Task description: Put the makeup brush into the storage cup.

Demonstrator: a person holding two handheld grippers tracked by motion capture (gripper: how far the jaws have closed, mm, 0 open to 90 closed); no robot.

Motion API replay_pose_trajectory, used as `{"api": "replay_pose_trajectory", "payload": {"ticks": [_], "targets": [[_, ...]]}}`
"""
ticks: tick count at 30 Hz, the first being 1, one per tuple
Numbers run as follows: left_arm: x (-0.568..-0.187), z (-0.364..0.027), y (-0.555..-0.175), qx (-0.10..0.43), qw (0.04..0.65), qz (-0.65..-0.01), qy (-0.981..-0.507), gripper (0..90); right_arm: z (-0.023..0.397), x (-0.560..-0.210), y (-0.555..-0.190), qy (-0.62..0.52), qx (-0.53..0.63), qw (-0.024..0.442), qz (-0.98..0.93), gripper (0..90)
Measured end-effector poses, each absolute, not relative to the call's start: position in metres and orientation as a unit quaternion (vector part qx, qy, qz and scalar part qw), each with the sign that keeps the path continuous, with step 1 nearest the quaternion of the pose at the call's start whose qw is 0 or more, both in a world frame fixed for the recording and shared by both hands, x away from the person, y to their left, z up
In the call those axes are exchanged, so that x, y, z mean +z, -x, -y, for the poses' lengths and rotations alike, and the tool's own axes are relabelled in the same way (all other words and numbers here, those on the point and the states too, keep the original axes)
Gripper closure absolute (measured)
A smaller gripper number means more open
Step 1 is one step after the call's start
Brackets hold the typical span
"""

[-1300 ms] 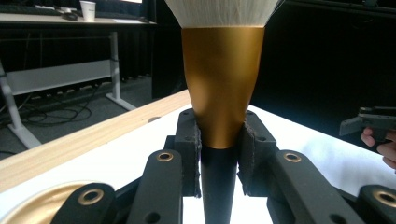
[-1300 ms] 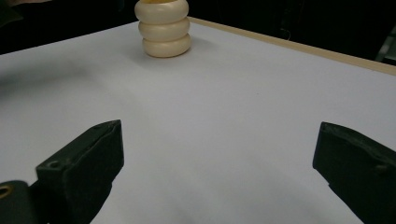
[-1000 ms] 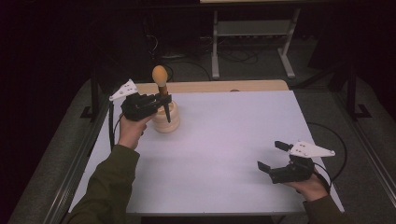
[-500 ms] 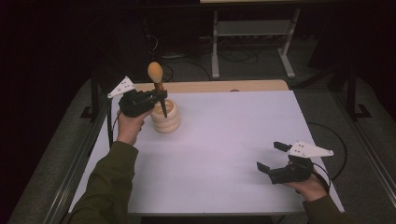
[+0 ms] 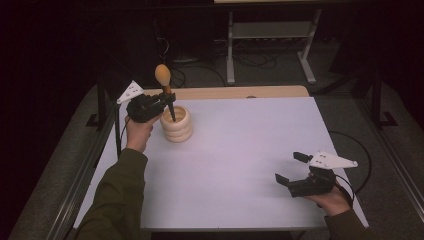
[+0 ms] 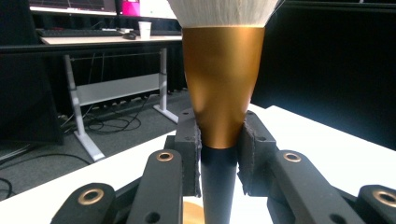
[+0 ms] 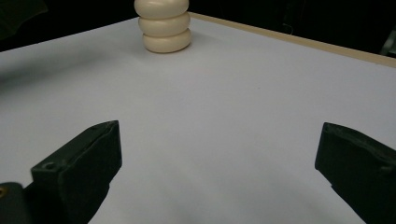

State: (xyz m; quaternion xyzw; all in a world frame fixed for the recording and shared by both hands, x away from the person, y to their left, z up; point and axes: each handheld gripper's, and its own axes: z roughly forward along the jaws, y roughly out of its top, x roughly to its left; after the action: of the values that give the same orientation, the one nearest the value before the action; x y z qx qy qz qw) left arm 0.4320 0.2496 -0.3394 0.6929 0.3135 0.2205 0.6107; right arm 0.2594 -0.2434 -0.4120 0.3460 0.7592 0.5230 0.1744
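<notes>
A makeup brush [image 5: 162, 76] stands upright, bristles up, with a gold ferrule [image 6: 222, 84] and a black handle. My left gripper [image 5: 167, 103] is shut on it where the ferrule meets the handle, pads [image 6: 189, 154] pressing both sides. The handle's lower end is at the mouth of a cream ribbed holder [image 5: 176, 126] at the table's far left; how deep it goes is hidden. My right gripper [image 5: 290, 168] rests open near the front right edge with nothing between its jaws. In the right gripper view [image 7: 219, 158] the holder [image 7: 166, 28] stands far ahead.
The white table top [image 5: 250, 145] has a wooden strip [image 5: 240, 92] along its far edge. Beyond it a metal table frame [image 5: 270, 35] and floor cables stand in the dark. A desk with monitors [image 6: 93, 32] lies behind.
My left gripper and the brush have shifted a little to the left and slightly down over the holder. The right gripper has stayed where it was.
</notes>
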Motion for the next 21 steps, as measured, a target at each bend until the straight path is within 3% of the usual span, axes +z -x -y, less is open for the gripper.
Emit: {"api": "replay_pose_trajectory", "payload": {"ticks": [21], "targets": [[-0.359,-0.250,-0.447,0.220,0.588,-0.338,-0.701,72.4,0.244,-0.412,-0.259,-0.345,0.526,0.168,-0.759,0.0]]}}
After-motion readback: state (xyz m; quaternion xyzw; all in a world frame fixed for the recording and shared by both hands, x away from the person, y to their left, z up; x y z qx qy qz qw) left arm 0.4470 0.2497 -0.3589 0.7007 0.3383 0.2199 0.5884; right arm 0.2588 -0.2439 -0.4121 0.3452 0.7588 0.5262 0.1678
